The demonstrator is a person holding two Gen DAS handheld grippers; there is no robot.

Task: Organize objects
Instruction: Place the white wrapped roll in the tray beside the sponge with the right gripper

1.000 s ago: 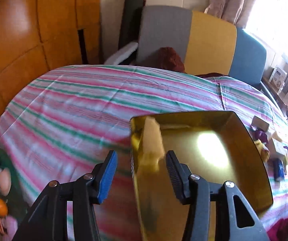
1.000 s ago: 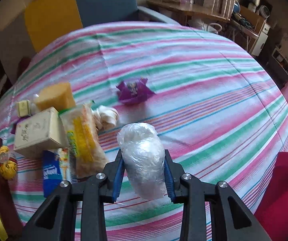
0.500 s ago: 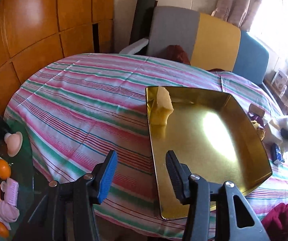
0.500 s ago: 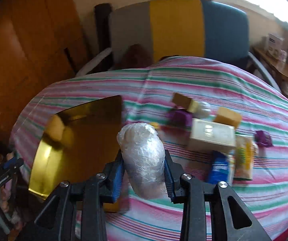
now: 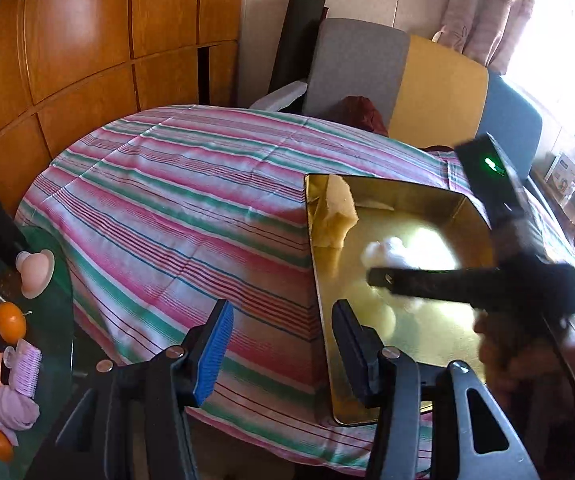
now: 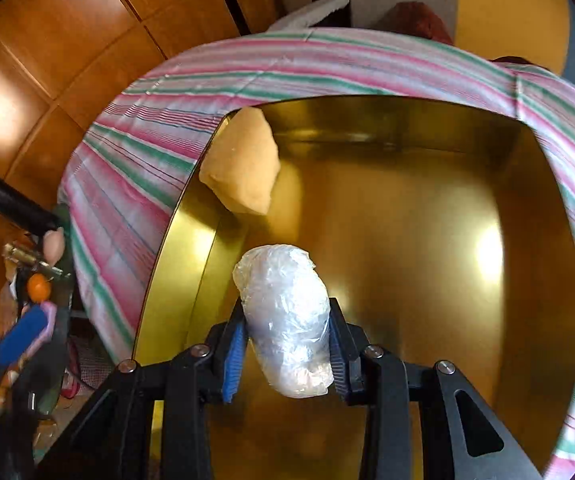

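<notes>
A gold metal tray (image 5: 475, 220) (image 6: 535, 184) lies on the striped tablecloth (image 5: 175, 216). A yellow sponge block (image 5: 337, 210) (image 6: 243, 164) rests in its far left corner. My right gripper (image 6: 285, 336) is shut on a clear plastic-wrapped bundle (image 6: 285, 316) and holds it over the tray's left part; the right gripper shows in the left wrist view (image 5: 383, 268) with the bundle (image 5: 385, 250). My left gripper (image 5: 281, 344) is open and empty, astride the tray's near left rim.
A grey, yellow and blue chair (image 5: 427, 80) stands behind the table. A wooden panel wall (image 5: 67, 40) is at the left. A glass side table (image 5: 3, 320) with oranges and small items sits at the lower left.
My right gripper has swung left with the bundle, from over the loose items to above the tray. My left gripper has pulled back a little and stays open.
</notes>
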